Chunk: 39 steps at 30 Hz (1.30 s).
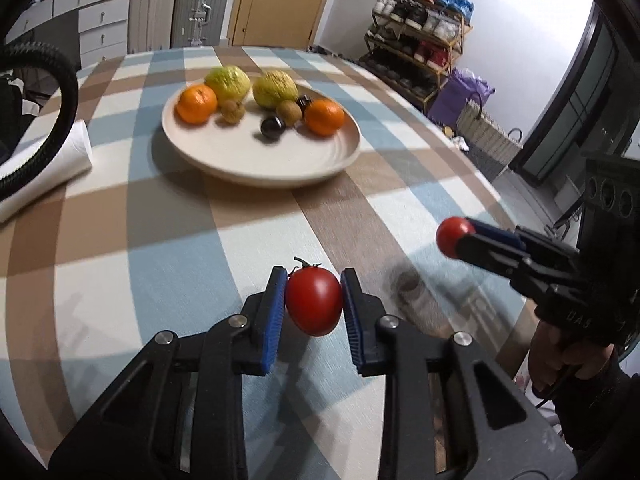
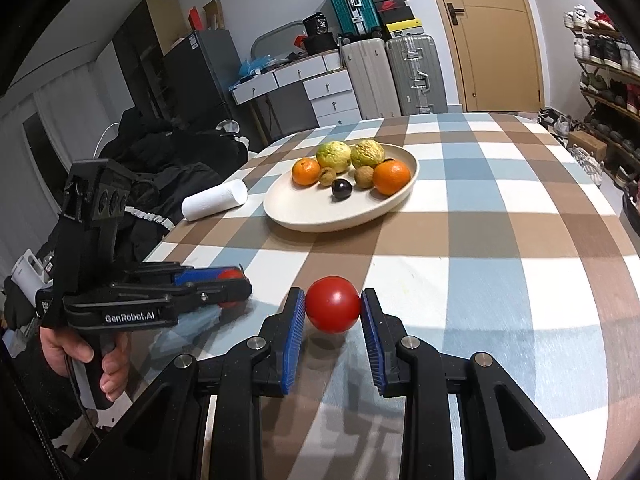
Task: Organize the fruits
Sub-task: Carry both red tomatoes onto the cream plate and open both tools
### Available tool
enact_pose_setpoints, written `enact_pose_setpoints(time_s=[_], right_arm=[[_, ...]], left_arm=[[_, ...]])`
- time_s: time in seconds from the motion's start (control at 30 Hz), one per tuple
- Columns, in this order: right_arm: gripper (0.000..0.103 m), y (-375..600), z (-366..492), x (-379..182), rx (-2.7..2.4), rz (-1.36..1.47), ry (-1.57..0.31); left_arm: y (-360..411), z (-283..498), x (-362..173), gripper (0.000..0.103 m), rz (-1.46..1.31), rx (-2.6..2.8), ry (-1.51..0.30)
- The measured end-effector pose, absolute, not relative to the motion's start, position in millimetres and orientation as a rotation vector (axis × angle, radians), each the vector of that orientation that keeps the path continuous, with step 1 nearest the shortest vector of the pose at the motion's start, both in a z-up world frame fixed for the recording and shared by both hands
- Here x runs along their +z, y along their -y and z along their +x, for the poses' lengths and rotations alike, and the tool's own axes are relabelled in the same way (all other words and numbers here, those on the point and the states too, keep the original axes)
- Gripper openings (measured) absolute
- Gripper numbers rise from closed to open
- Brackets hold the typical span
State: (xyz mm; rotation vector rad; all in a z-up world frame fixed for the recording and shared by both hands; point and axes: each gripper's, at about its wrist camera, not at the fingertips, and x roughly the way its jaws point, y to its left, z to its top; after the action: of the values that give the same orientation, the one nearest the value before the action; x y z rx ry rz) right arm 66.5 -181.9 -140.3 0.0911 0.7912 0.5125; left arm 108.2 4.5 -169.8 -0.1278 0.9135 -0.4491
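Observation:
My left gripper [image 1: 313, 280] is shut on a red tomato [image 1: 314, 306] with a green stalk, held just above the checked tablecloth [image 1: 160, 264]. My right gripper [image 2: 333, 300] is shut on a second, rounder red tomato [image 2: 333, 310]. Each gripper shows in the other's view: the right gripper [image 1: 460, 236] at the right table edge, the left gripper [image 2: 240, 285] at the left, its tomato mostly hidden. Ahead of both sits a cream plate [image 1: 240, 156] [image 2: 304, 208] holding two oranges, two yellow-green fruits, small brown fruits and dark plums.
A white paper roll [image 1: 48, 160] [image 2: 214, 200] lies left of the plate near the table edge. A black ribbed hose [image 1: 66, 92] arcs at the far left. Dark clothes [image 2: 168, 160], suitcases [image 2: 416, 76] and a shoe rack [image 1: 420, 40] stand beyond the round table.

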Motion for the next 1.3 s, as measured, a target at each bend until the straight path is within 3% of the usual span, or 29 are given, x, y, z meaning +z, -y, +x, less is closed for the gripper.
enact_pose_setpoints(time_s=[0.73,1.3], right_arm=[[0.029,135.1,203.8,-110.8,0.603,0.088,-0.762],[0.029,101.2,272.0,-149.1,0.577,0.008,-0.849]], left_arm=[[-40.7,230.5,-155.9,0.025,-0.235,-0.387,-0.84],[-35.4,269.4,-176.9,0.025,-0.246,-0.395,-0.854]])
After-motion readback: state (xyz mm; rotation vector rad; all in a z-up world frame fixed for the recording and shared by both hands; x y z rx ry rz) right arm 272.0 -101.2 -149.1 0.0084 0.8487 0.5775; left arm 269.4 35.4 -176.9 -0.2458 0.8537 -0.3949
